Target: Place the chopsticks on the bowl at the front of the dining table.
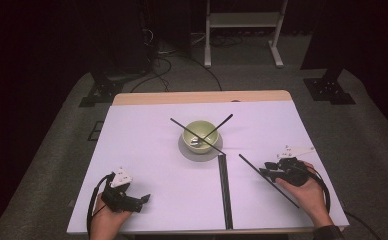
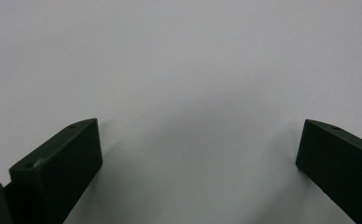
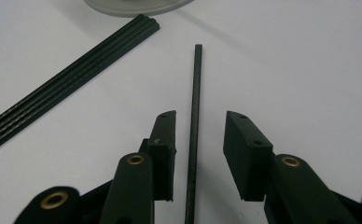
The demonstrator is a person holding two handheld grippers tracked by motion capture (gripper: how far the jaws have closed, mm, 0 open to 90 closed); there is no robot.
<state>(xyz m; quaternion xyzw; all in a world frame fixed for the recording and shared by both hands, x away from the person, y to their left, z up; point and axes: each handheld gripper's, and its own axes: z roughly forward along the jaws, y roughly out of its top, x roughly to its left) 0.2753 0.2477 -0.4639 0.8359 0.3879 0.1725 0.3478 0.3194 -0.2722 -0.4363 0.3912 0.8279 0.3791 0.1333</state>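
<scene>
high view: right hand-held gripper (image 1: 271, 171) straddles a thin black rod (image 1: 268, 180) lying diagonally on the white counter (image 1: 147, 150), right of a rod bundle (image 1: 224, 190) | left gripper view: left hand-held gripper (image 2: 200, 154) released wide over bare counter | right gripper view: rod (image 3: 194, 121) between the jaws, unclamped, gaps either side

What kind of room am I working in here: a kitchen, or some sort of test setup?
Most likely a lab or recording setup, not a kitchen: a white-covered table stands alone on grey carpet, with loose cables and a white equipment frame behind it, amid dark surroundings.
</scene>
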